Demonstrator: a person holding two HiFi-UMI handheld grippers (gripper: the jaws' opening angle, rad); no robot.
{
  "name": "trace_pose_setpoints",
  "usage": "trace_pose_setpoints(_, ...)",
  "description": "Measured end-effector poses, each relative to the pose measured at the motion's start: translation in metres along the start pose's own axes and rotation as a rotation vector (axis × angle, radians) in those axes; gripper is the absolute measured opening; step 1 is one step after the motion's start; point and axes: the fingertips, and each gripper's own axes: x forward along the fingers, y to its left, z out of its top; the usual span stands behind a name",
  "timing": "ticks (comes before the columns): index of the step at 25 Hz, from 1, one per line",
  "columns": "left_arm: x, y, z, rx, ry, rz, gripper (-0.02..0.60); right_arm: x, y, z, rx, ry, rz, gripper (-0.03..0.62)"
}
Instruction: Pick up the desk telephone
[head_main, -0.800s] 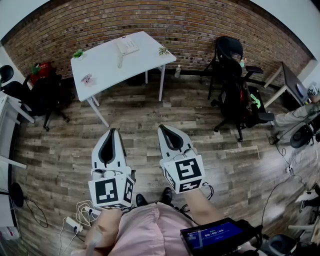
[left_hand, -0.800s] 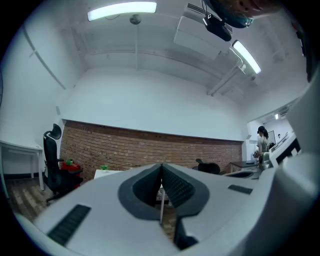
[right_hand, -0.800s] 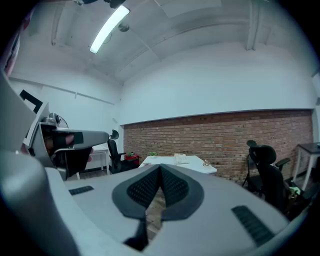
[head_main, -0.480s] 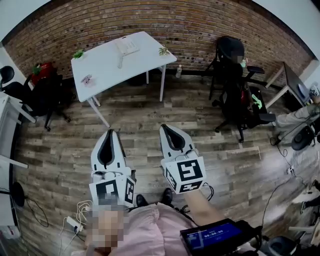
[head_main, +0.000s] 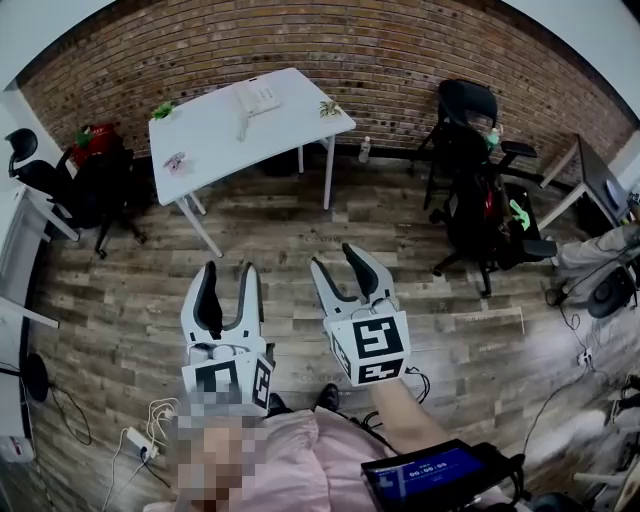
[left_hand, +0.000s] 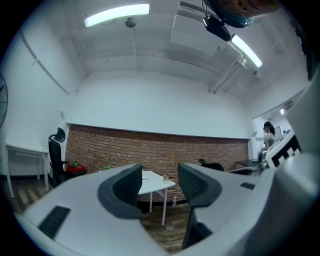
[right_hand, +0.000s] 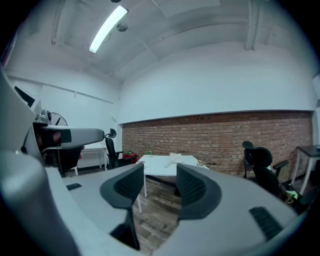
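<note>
Nothing of the pickup is done yet: the desk telephone (head_main: 256, 96) sits on the white table (head_main: 205, 135), at its side nearest the brick wall (head_main: 380, 50); the left gripper (head_main: 230, 272) and right gripper (head_main: 337, 258) hover well short of that table, both with jaws parted and empty. The whole approach and grasp remain; at this range the telephone's handset and cord cannot be made out.

The desk telephone (head_main: 256, 97) lies on the bench (head_main: 205, 140), near the edge closest to the brick wall (head_main: 380, 50) behind the bench. A potted plant (head_main: 326, 104) sits on the bench's right corner and a second plant (head_main: 158, 108) on its left corner. A bottle (head_main: 364, 150) stands on the floor (head_main: 300, 250) just right of the bench, with office chairs (head_main: 470, 170) farther right.
</note>
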Motion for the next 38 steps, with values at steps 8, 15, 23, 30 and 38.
trace_pose_setpoints(8,0.008,-0.021,-0.017,-0.002,0.016,0.041,0.222,0.001,-0.025,-0.010,-0.021,0.008,0.033,0.198)
trace_pose_setpoints(15,0.046,-0.007,-0.042,-0.013,0.067,0.055,0.222,0.043,-0.038,-0.021,-0.019,0.043,0.047,0.196)
trace_pose_setpoints(23,0.145,0.022,-0.060,-0.020,0.088,0.034,0.223,0.134,-0.071,-0.027,-0.018,0.093,0.043,0.196)
trace_pose_setpoints(30,0.237,0.060,-0.046,-0.011,0.064,0.014,0.224,0.224,-0.094,0.004,-0.019,0.081,0.027,0.195)
trace_pose_setpoints(38,0.320,0.096,-0.028,-0.001,0.020,-0.010,0.223,0.305,-0.109,0.039,-0.035,0.035,0.007,0.193)
